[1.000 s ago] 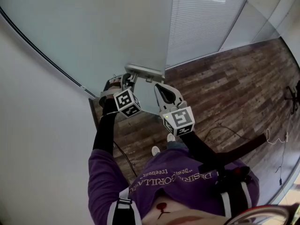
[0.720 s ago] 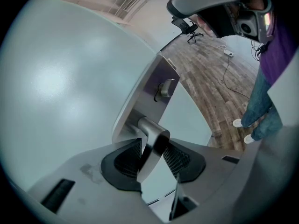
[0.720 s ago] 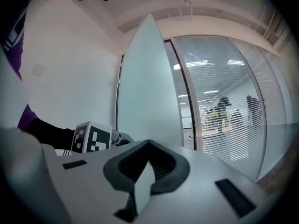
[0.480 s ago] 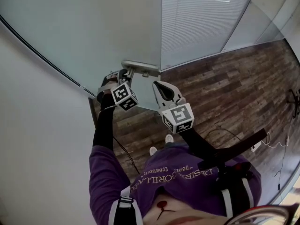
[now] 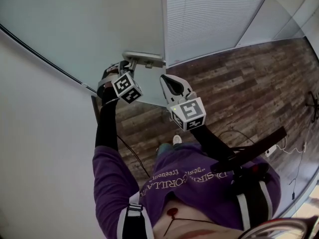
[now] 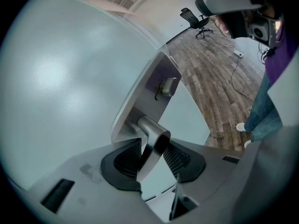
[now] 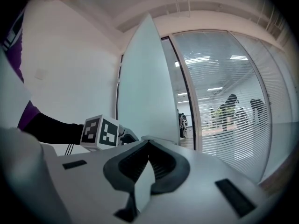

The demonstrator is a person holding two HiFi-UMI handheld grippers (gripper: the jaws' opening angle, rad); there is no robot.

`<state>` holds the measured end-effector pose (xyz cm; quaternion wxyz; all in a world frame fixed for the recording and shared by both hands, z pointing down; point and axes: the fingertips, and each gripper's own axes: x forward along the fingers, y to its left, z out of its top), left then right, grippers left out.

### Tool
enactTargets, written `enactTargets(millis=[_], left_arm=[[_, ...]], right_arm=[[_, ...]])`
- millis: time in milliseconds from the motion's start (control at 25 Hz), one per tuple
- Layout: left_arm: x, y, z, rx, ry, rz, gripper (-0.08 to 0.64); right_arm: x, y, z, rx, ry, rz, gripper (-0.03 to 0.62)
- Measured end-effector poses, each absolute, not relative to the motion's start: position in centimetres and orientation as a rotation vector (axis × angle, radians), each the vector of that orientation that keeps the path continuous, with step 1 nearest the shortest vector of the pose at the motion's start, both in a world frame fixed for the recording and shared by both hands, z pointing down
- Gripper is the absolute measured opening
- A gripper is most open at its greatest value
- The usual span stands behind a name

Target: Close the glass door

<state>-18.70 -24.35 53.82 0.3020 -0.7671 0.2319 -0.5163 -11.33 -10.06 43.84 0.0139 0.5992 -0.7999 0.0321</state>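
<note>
Left gripper view is showing the left gripper pinching its pads tight on the one handle, likely giving a firm hold for swinging the door. The right gripper is idling beside it, pads pressed together on nothing, probably because one hold is sufficing. The door is standing ajar, floor showing past its free edge. Counting: two grippers, one handle, one lock knob, one door.

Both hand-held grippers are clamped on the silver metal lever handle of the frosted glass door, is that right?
Not quite: only the left hand-held gripper is clamped on the silver metal lever handle of the frosted glass door. The right gripper view shows the right hand-held gripper with its jaws together on nothing.
</note>
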Motion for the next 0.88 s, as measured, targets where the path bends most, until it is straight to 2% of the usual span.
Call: enactTargets(millis=[880], left_arm=[[-15.2,-29.3,53.5,-1.988,0.656,-1.388,0.135]], right_arm=[[-10.2,-16.3,41.2,1.939,-2.420,0.042,-0.011]])
